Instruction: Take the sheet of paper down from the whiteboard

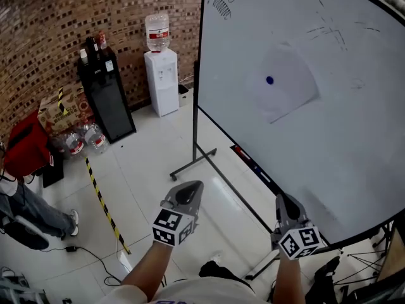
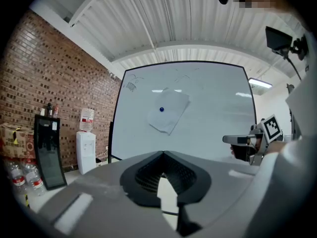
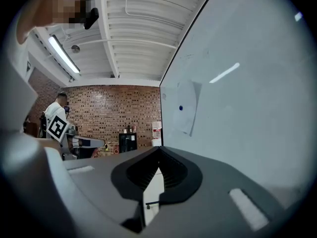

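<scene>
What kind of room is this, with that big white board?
Likely a workshop or lab space: a standing whiteboard with a sheet of paper on it, a water dispenser by a brick wall, striped tape on the floor.

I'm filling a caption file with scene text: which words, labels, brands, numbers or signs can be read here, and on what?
Nothing reads clearly.
Whiteboard: faint pen scribbles, no words.
Water bottle, red label: too small.
Cardboard box print: blurred.
</scene>
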`<state>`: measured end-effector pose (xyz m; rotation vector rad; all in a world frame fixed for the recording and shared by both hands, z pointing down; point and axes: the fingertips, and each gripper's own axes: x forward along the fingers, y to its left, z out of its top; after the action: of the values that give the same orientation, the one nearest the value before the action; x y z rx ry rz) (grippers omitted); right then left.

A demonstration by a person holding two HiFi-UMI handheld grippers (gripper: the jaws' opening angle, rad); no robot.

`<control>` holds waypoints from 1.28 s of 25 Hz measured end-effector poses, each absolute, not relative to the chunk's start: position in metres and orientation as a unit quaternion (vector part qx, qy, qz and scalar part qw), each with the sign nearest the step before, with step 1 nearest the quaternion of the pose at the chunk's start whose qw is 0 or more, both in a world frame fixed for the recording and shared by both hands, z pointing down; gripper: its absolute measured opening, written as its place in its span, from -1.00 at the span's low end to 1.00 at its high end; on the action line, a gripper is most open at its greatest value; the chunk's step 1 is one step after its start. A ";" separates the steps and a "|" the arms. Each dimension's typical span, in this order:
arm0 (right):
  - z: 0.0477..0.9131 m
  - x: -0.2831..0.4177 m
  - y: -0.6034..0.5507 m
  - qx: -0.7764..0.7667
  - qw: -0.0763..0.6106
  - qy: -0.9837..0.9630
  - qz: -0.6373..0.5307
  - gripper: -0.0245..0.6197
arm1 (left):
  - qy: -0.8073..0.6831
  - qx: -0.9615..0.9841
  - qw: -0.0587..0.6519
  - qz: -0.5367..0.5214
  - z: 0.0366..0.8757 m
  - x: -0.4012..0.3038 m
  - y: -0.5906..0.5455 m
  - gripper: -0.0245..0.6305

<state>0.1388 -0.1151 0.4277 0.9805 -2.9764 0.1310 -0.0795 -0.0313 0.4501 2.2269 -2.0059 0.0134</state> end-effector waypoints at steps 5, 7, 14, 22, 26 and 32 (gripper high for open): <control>0.393 0.123 -0.183 0.303 -0.015 -0.953 0.019 -0.90 | -0.665 0.744 0.056 0.000 0.428 -0.086 -0.105 -0.92; 0.379 0.120 -0.204 0.303 -0.023 -0.953 0.011 -0.90 | -0.660 0.750 0.048 0.000 0.418 -0.085 -0.133 -0.92; 0.353 0.109 -0.258 0.321 -0.033 -0.946 -0.004 -0.90 | -0.627 0.779 0.017 -0.002 0.387 -0.082 -0.214 -0.92; 0.325 0.101 -0.301 0.406 -0.048 -0.912 -0.030 -0.90 | -0.539 0.842 -0.022 0.007 0.359 -0.083 -0.309 -0.92; 0.310 0.089 -0.315 0.454 -0.056 -0.888 -0.039 -0.90 | -0.491 0.870 -0.051 0.004 0.338 -0.093 -0.346 -0.92; 0.287 0.084 -0.327 0.515 -0.076 -0.852 -0.050 -0.90 | -0.443 0.891 -0.093 0.016 0.318 -0.094 -0.384 -0.91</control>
<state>0.0844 -0.3267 0.2871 1.7024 -2.8150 -0.1647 -0.0941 -0.3844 0.3176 2.9786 -1.4821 0.0537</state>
